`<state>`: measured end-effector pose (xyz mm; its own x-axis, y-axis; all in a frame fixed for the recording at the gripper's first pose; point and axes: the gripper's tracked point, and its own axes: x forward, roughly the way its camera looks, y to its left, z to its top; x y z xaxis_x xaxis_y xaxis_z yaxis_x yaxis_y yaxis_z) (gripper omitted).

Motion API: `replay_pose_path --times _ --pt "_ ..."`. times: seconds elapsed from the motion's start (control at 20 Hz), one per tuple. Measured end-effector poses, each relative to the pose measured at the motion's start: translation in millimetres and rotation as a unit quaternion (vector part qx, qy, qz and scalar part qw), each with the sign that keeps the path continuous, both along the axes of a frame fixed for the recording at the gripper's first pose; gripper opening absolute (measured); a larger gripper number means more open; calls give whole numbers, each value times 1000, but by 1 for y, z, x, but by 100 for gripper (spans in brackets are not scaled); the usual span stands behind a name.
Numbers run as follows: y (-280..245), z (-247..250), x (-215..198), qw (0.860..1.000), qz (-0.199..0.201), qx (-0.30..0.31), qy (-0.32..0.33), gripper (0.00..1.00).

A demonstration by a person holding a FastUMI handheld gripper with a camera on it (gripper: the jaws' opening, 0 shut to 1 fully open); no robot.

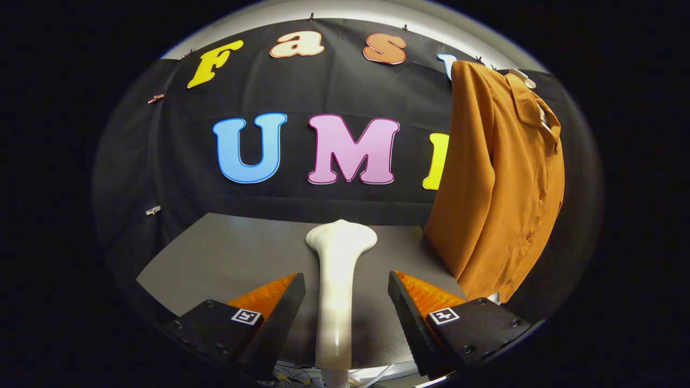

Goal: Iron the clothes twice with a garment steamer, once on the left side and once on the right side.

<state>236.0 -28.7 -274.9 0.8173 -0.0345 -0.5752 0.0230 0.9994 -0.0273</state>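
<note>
Looking along the hand-held gripper [346, 293], we see its fingers released, standing apart on either side of the white garment steamer [338, 280] without touching it. The steamer stands upright on the grey counter [226, 258], head on the far side. It looks rigid, smooth, perhaps slippery; we would clamp the slim handle low down. The orange shirt [501, 183] hangs soft at far right.

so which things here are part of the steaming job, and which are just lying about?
Job:
- garment steamer, upright between the open hand-held gripper fingers, not gripped
- orange shirt, hanging ahead to the right

Lying about:
- grey table
- cables below the fingers
</note>
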Motion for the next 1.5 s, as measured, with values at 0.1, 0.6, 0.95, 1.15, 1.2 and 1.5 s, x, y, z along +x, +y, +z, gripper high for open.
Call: replay_pose_path --times 0.1,0.6,0.95,1.15,1.2,1.5 --pt "0 -12 7 1000 -4 8 18 97" --pt "6 -53 18 996 -1 -9 89 86" --pt "13 -54 19 996 13 -9 91 43" --pt "17 -34 17 998 28 7 60 38" --pt "15 -27 17 998 29 11 50 38" --pt "8 23 6 997 47 53 -2 37"
